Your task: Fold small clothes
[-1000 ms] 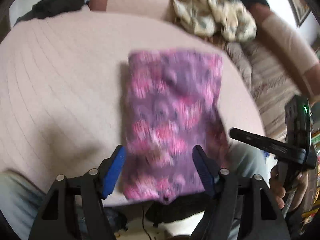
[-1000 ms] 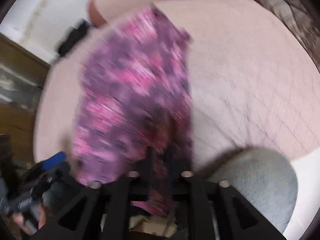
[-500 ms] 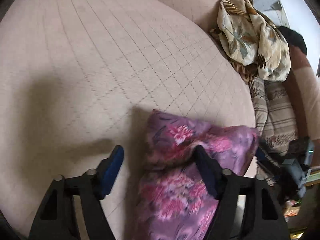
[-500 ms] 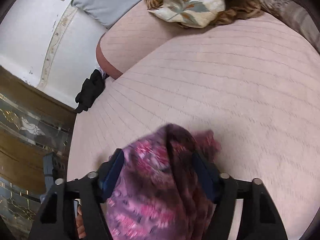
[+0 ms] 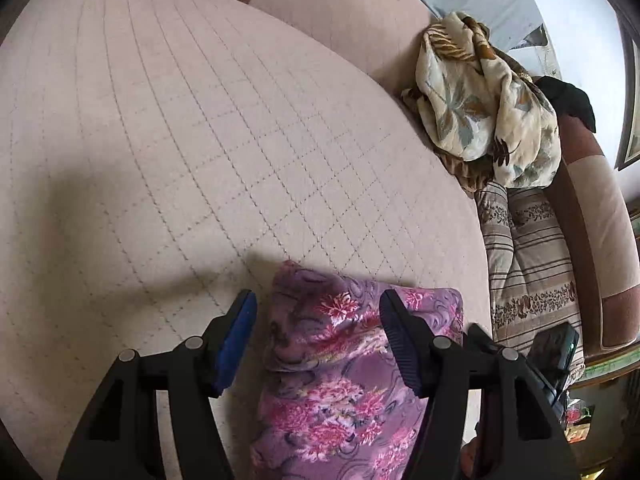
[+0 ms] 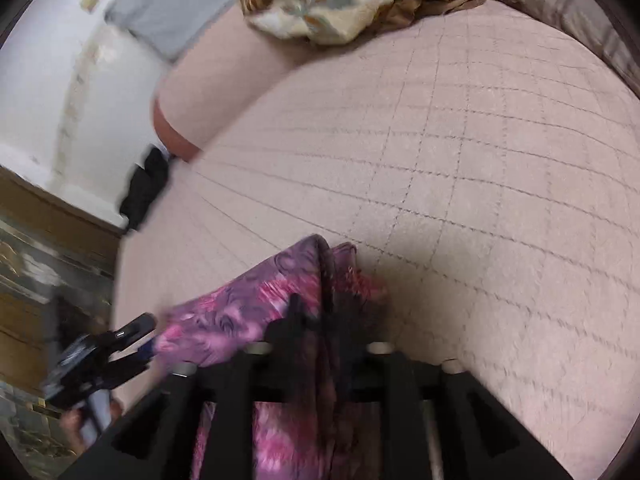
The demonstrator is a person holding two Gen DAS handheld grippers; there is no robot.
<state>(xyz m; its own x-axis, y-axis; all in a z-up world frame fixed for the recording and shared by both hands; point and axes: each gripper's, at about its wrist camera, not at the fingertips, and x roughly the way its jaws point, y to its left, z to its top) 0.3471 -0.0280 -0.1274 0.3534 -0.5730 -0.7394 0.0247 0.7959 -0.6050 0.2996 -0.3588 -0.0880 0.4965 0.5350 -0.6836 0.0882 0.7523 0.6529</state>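
A wide pale-pink quilted mattress (image 5: 200, 140) with stitched diamond lines carries everything. One purple garment with pink flower print (image 5: 340, 380) lies at its near edge, folded into a long narrow strip. The strip's long axis runs from the near edge toward the middle of the mattress, and its rounded far end points away from the person. In the right wrist view the same garment (image 6: 240, 316) shows a raised crease along that axis.

At the far edge of the mattress, against the pink backrest, sits one crumpled cream blanket with leaf print (image 5: 488, 108). Just beside it, along the right edge, lies one striped brown-and-beige cushion (image 5: 528, 260). One black cloth (image 6: 144, 188) rests at the far left corner.

The left gripper (image 5: 316, 340) hovers over the garment's far end with its two fingers set wide, one blue-padded finger (image 5: 236, 336) over bare mattress to the left of the strip and the other above the cloth; neither clearly presses it. The right gripper (image 6: 324, 320) has its fingers drawn close together on the garment's raised fold, and cloth runs down between them. That view is blurred, so the pinch looks firm but the exact contact is hard to judge. The counts are two grippers and one garment.
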